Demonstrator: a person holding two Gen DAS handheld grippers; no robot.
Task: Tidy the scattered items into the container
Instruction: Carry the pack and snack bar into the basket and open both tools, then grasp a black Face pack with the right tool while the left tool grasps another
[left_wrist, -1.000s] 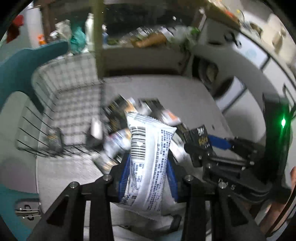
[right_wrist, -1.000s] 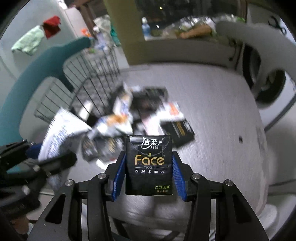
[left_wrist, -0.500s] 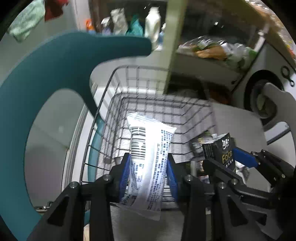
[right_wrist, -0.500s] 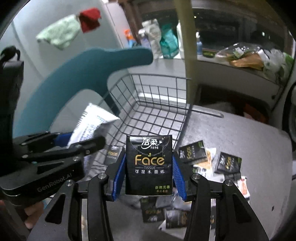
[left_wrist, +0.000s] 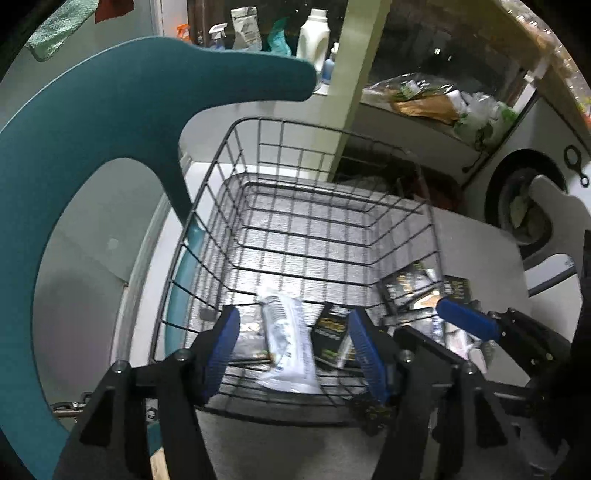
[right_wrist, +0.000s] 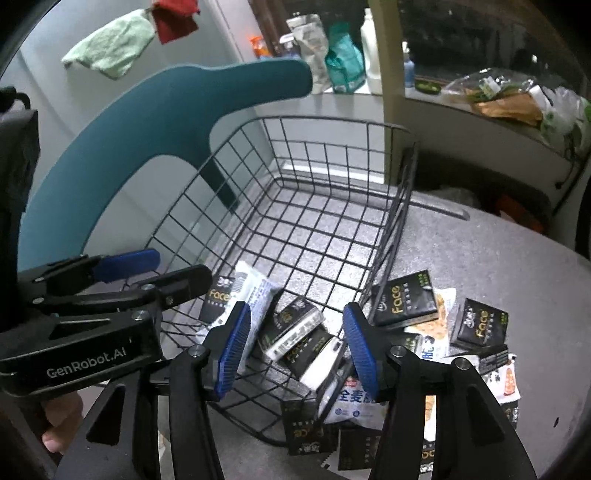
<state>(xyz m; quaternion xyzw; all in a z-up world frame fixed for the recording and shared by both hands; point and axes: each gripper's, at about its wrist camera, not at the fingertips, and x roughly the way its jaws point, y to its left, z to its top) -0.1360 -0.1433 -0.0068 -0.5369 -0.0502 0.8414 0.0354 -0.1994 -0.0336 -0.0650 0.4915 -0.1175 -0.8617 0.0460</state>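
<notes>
Item 1, my left tongs (left_wrist: 293, 341): jaws spread wide, holding nothing, poised over the near end of the wire basket (left_wrist: 317, 134). Half a second ago they pinched the white barcode snack packet (left_wrist: 286, 343); it now lies loose on the basket floor, directly below the gap.

Item 2, my right tongs (right_wrist: 293, 341): also wide apart and empty, over the basket's near right corner. The black Face tissue pack (right_wrist: 290, 326) they gripped earlier now rests tilted inside the basket, beside the white packet and touching further packs.

Item 3, basket contents: another Face pack (right_wrist: 218, 301) lies against the near-left wall.

Item 4, remaining scatter: several black Face packs (right_wrist: 404, 302) and snack wrappers lie on the grey worktop (right_wrist: 498, 266) just outside the basket's right wall.

Item 5, surroundings: a teal chair back (left_wrist: 92, 122) curves behind the basket's left side.
</notes>
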